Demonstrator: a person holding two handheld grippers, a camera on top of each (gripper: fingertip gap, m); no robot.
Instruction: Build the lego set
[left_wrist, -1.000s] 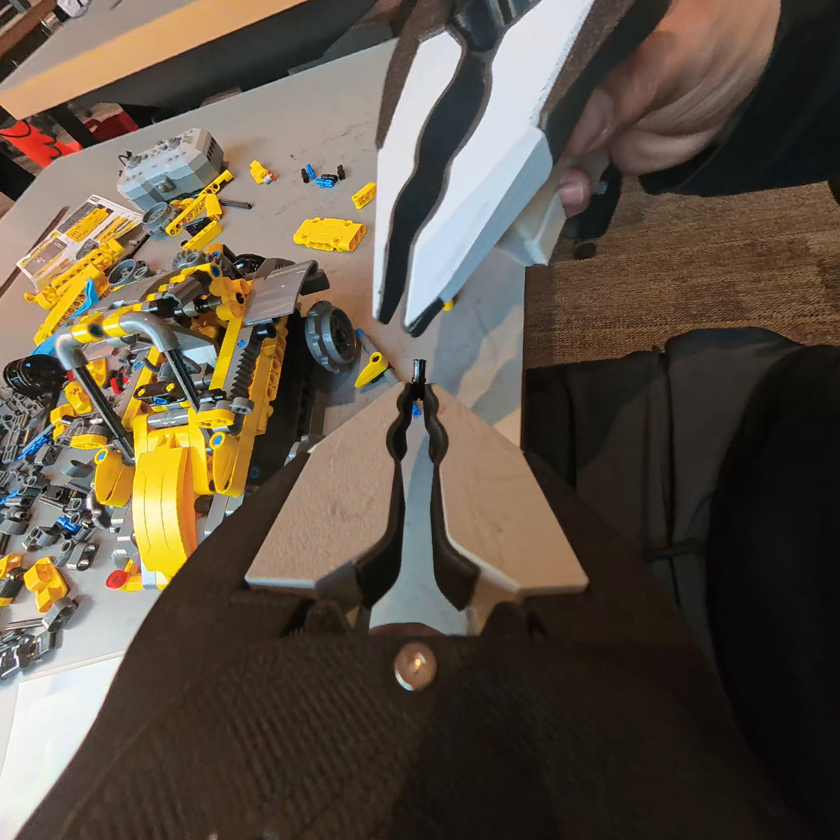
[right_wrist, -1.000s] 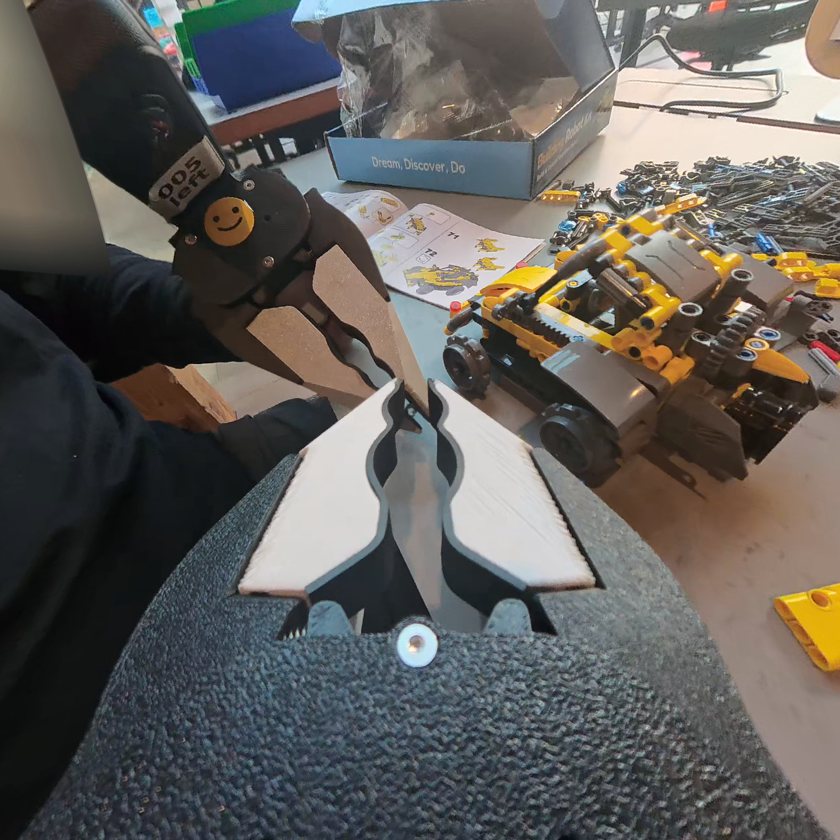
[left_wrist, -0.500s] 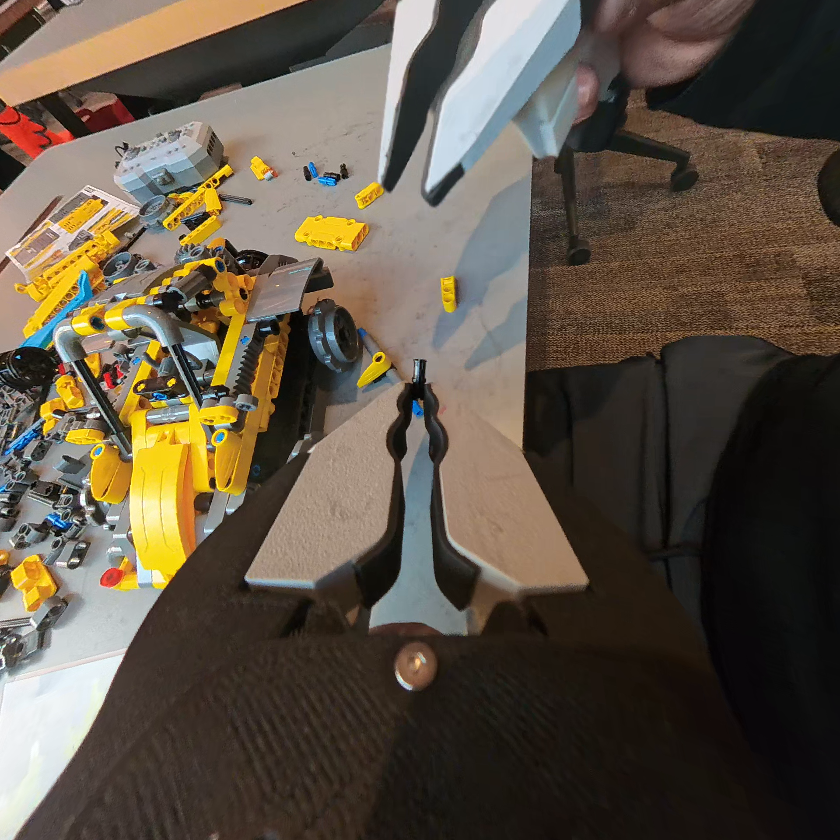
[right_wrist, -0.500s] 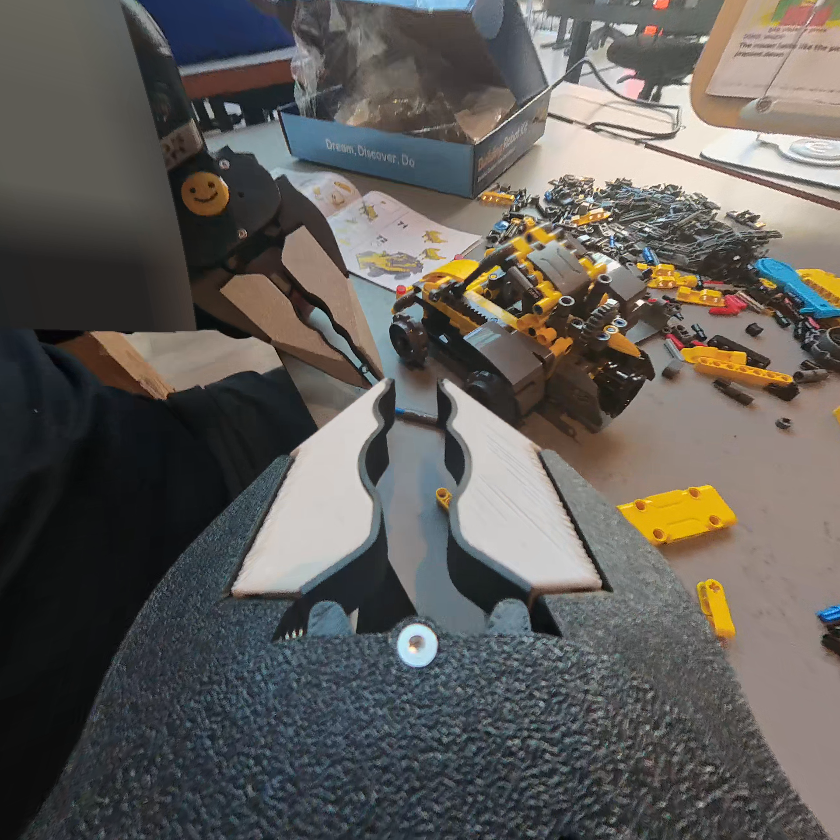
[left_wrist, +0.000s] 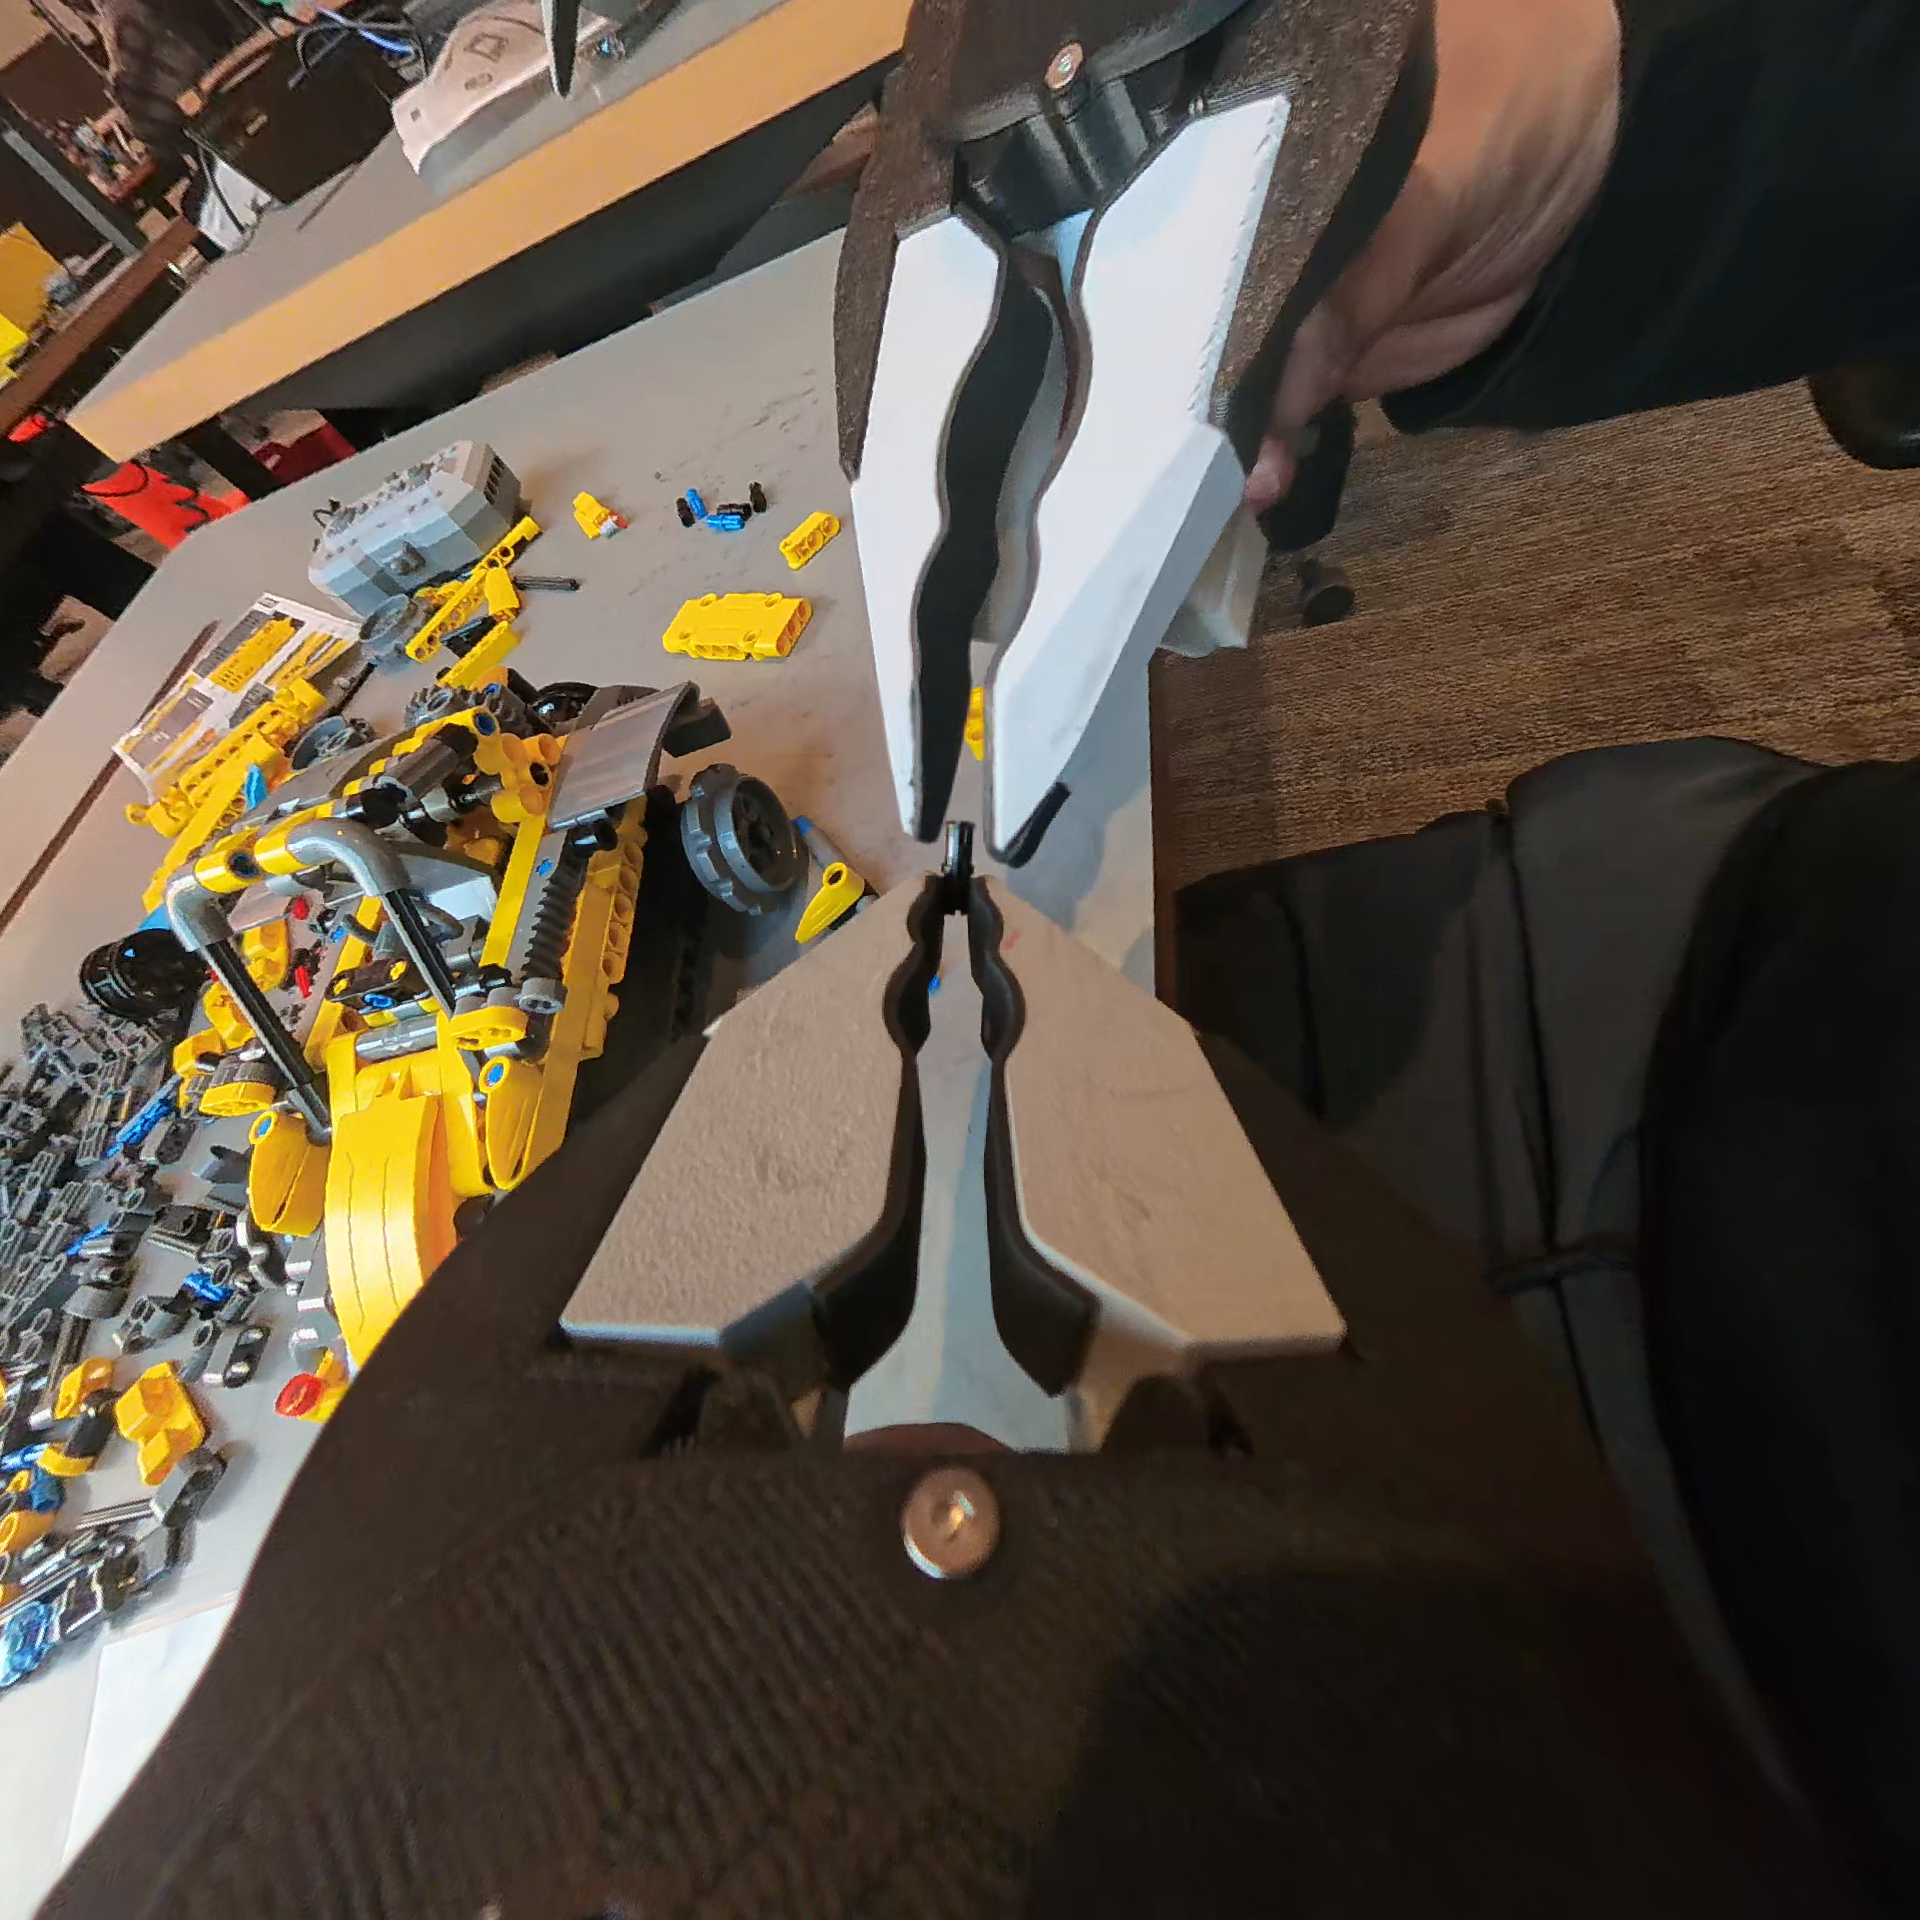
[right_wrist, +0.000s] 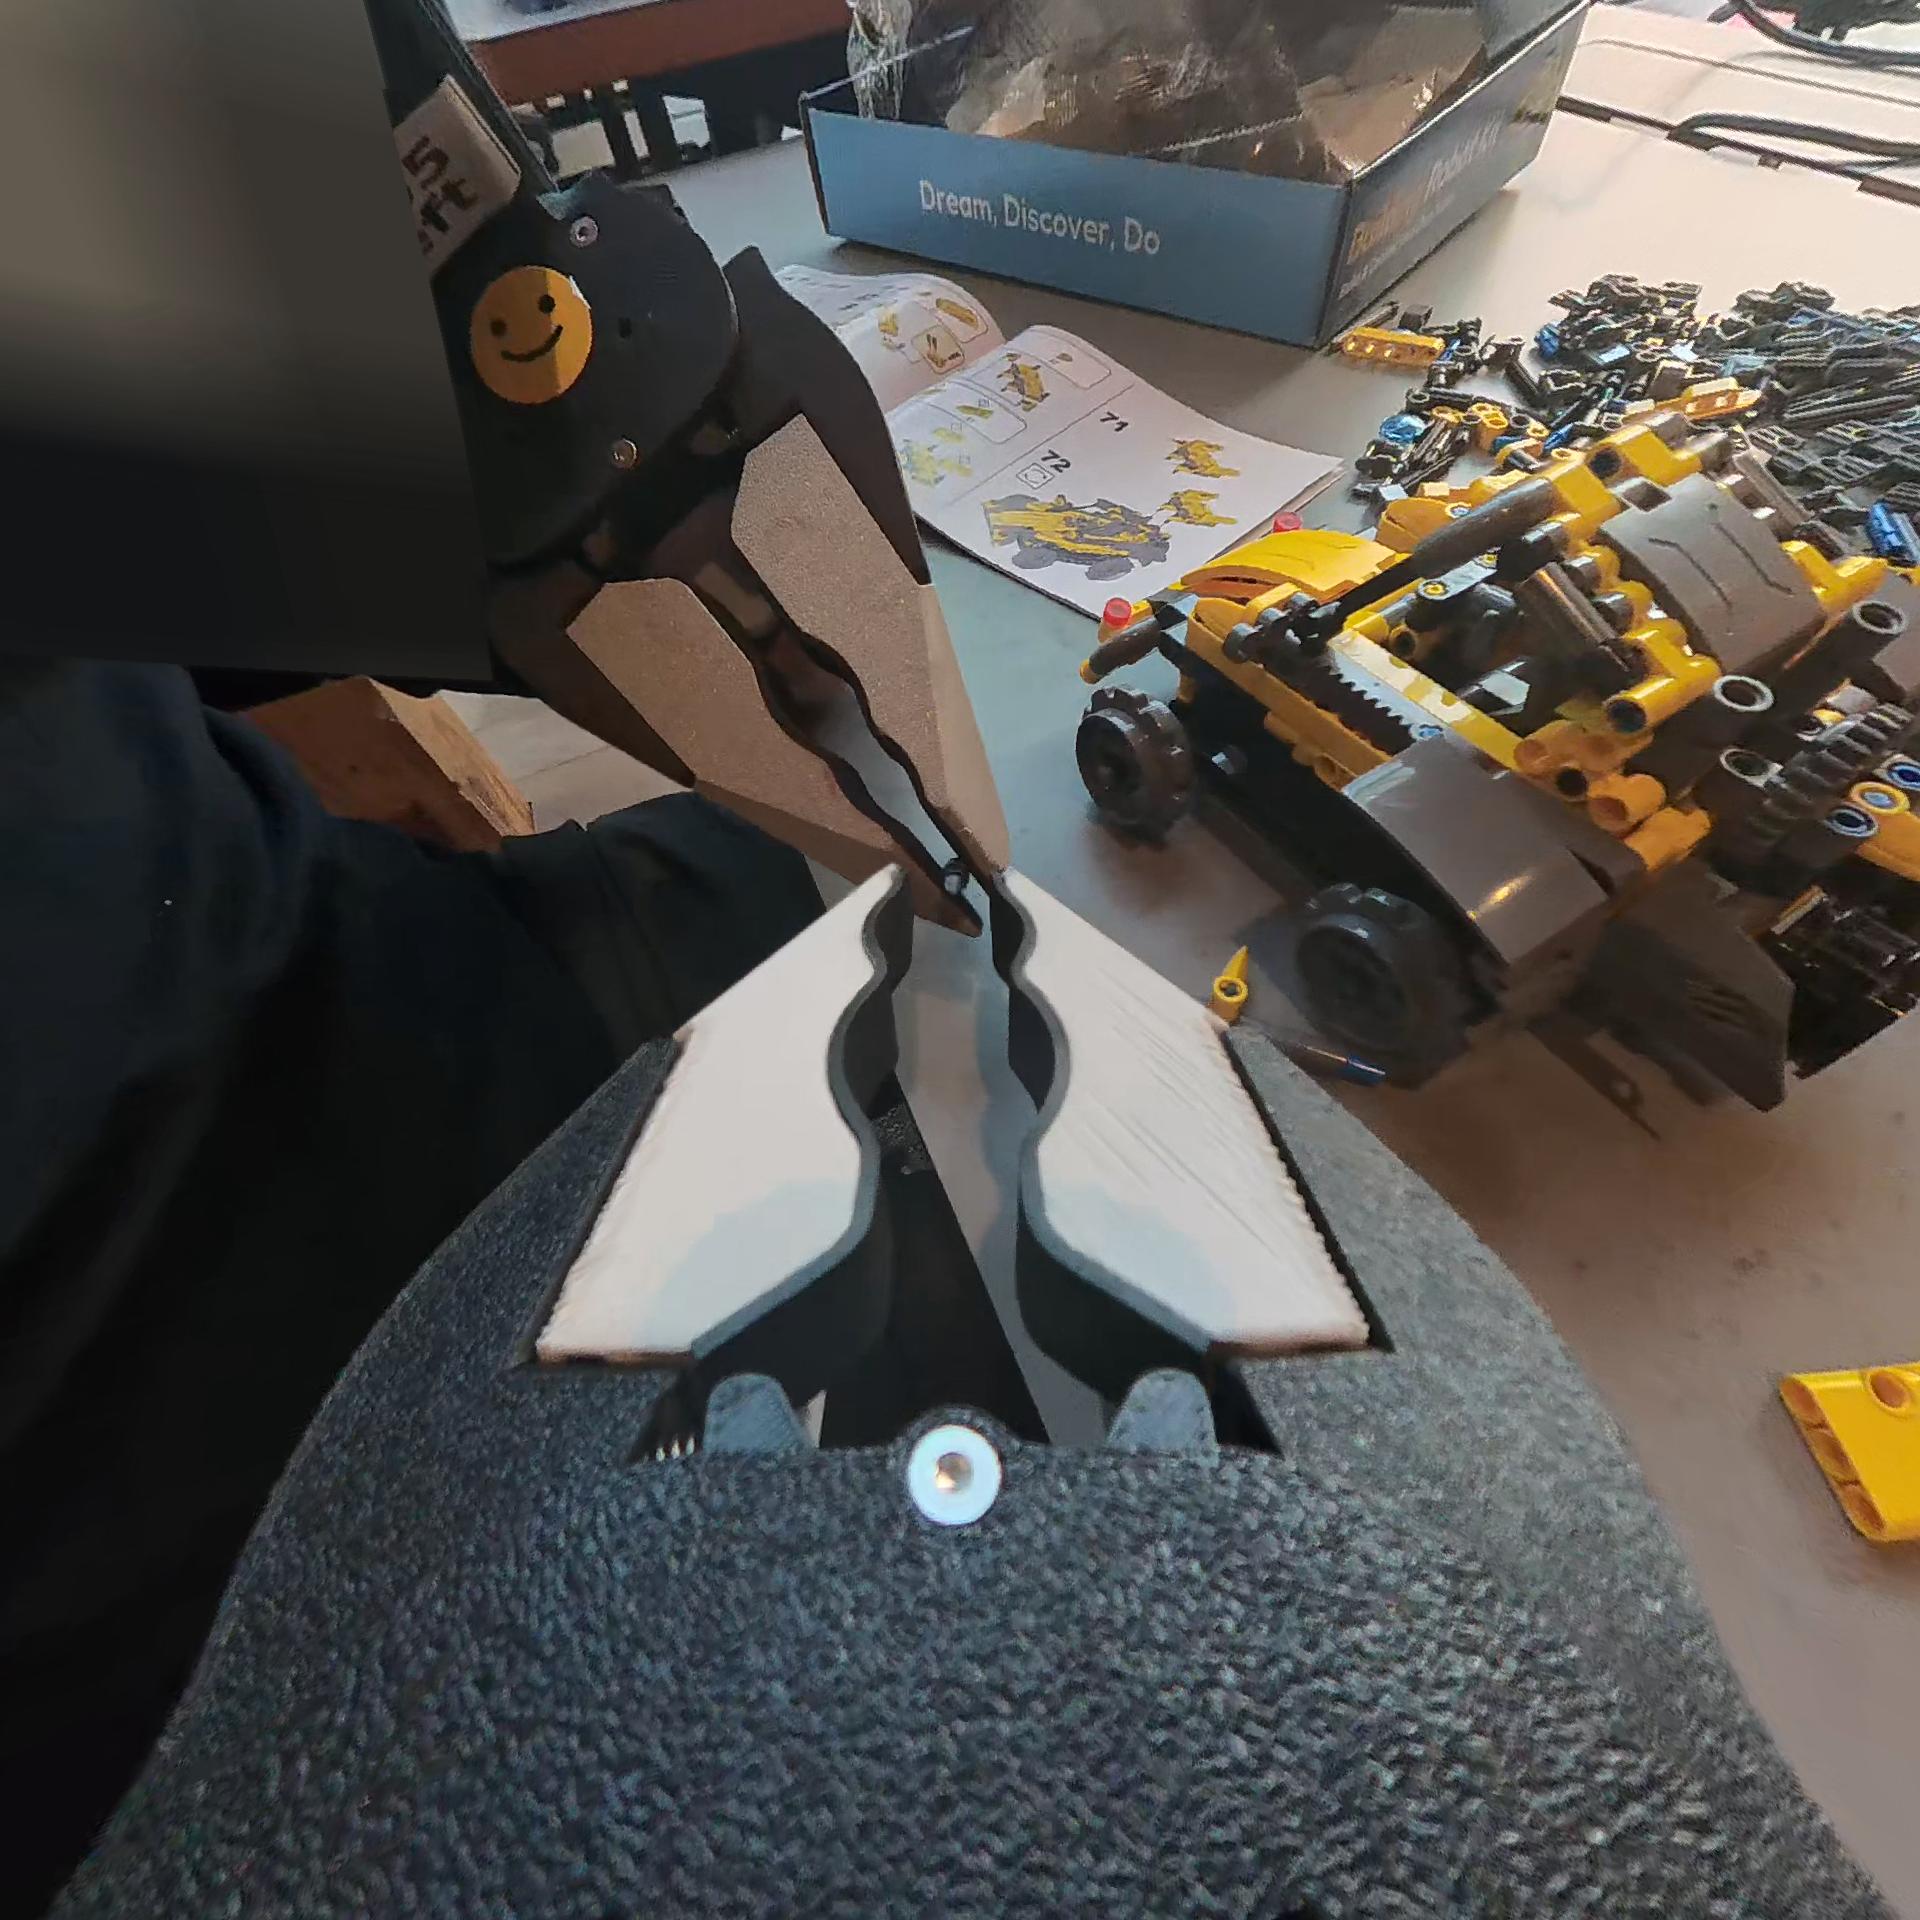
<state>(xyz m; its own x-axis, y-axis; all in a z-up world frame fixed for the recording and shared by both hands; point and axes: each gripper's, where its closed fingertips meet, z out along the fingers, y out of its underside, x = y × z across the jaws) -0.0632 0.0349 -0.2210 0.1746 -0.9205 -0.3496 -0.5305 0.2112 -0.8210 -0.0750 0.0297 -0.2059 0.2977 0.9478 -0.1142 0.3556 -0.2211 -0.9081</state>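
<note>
Pin (left_wrist: 954, 844) half-hidden inside left claw (left_wrist: 951, 902), right claw (left_wrist: 961, 831) straddling.

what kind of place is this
Probably an office or lab workspace used for a building-kit session: a grey table strewn with loose parts, a half-built yellow vehicle model, an open instruction booklet and a blue kit box, carpet below.

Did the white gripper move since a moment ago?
Yes. In the left wrist view the right gripper came back down from above the yellow panel to the small black pin in the left gripper.
</note>
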